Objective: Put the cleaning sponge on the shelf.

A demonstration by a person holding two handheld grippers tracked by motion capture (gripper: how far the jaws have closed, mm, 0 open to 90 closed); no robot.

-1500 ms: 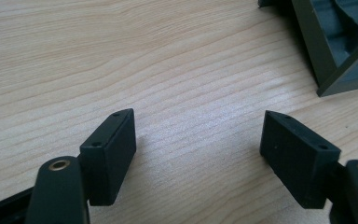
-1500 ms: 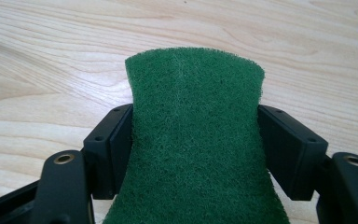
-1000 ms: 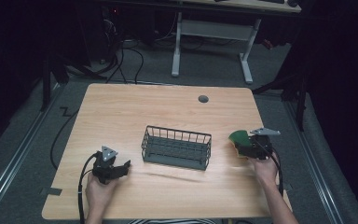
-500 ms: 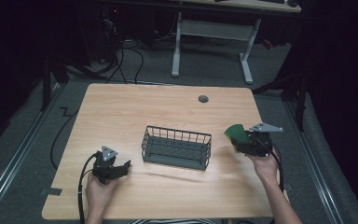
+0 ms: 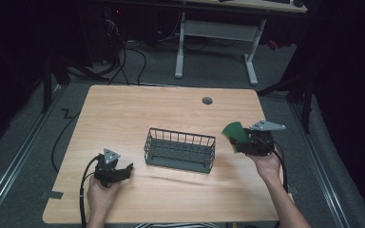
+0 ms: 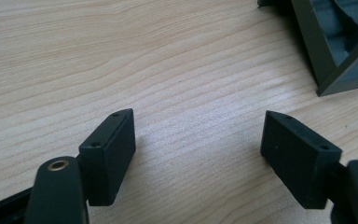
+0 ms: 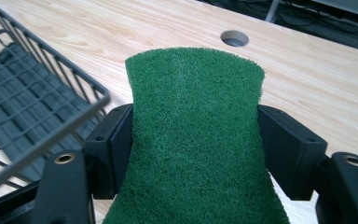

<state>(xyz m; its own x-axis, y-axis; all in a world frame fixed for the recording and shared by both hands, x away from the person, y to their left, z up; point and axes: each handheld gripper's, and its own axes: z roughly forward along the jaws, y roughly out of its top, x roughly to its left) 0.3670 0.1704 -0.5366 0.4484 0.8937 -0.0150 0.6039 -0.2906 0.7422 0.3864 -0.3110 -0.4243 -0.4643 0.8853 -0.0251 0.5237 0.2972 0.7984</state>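
Black tongs (image 5: 125, 169) — brass-ringed screw holes, grey three-cornered top plates, black trailing cables.

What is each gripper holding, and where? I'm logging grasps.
The right gripper pinches a green scouring pad by its two side edges; the left gripper holds nothing.

Dark room, grey floor (image 5: 24, 156), white-legged desk (image 5: 218, 33)

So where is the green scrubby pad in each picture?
High view: the green pad sits right of centre, in the right gripper.
Left gripper view: not in it.
Right gripper view: pad at centre, squeezed between the jaws.
Shared landmark: the wire basket.
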